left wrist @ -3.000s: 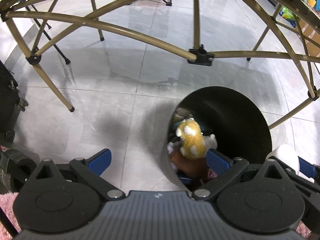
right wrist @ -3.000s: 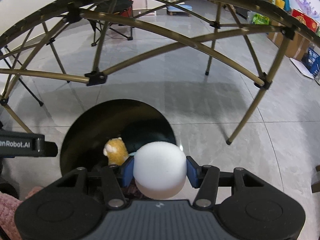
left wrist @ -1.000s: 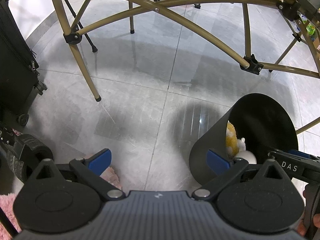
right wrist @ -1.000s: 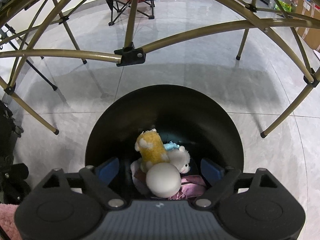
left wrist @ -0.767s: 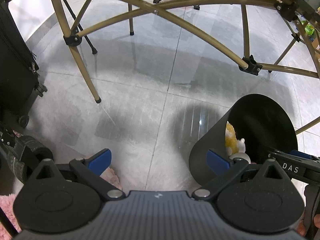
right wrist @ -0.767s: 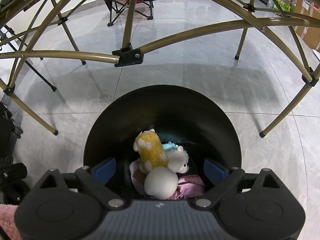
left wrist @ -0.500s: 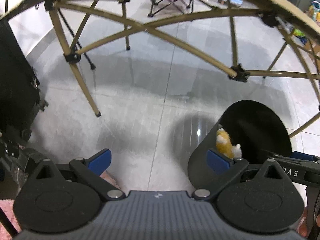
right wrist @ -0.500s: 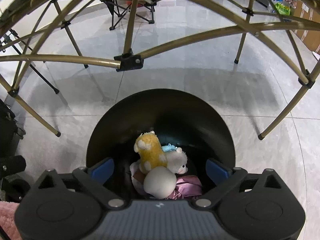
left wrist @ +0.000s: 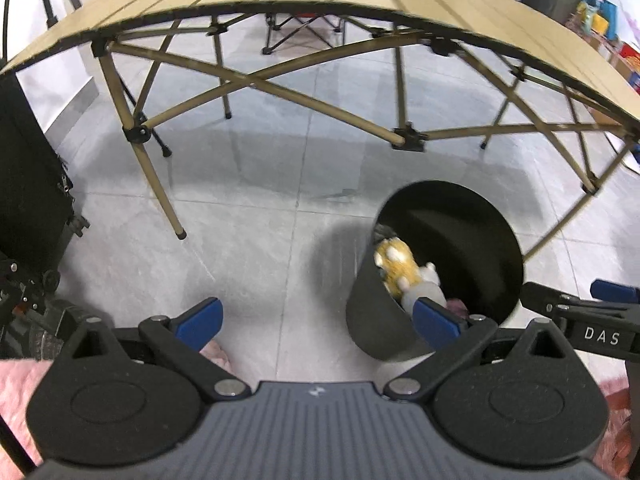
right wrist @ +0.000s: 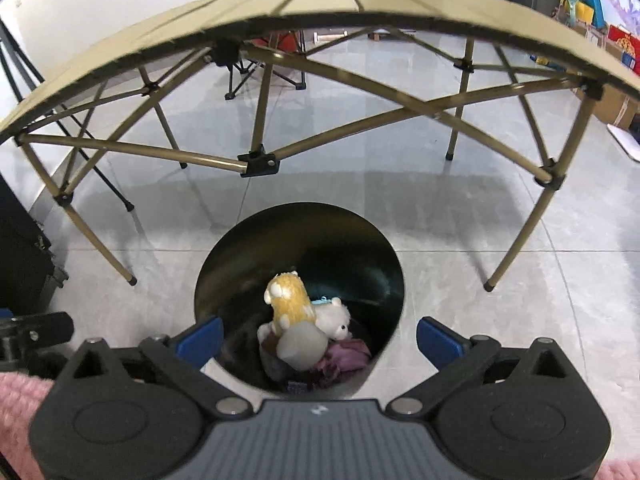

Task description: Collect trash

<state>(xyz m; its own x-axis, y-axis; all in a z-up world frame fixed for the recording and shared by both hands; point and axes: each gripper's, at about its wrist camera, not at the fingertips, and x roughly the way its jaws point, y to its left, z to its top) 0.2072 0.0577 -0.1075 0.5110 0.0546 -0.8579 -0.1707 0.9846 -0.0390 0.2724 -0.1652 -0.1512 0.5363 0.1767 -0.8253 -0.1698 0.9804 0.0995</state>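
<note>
A black round bin (right wrist: 340, 248) stands on the grey tiled floor under the table's near edge. In it lie a white ball (right wrist: 302, 346), a yellow plush (right wrist: 290, 300), a white plush (right wrist: 334, 318) and a purple cloth (right wrist: 348, 354). My right gripper (right wrist: 319, 340) hovers above the bin's mouth, its jaws opening wide, nothing held between the pads. The left wrist view shows the bin (left wrist: 460, 216) at the right, with the yellow plush (left wrist: 396, 264) inside. My left gripper (left wrist: 317, 319) is open and empty over the floor, left of the bin.
A folding table with a tan slatted top (right wrist: 320, 4) and crossed metal legs (right wrist: 256, 164) arches over the floor beyond the bin. A black wheeled case (left wrist: 24, 184) stands at the left. A camping chair (right wrist: 260, 68) and boxes (right wrist: 580, 0) are far back.
Three seconds ago the right gripper held the white ball over the bin; the ball now lies inside. Both grippers have risen and drawn back, bringing the table top into view. The right jaws have widened.
</note>
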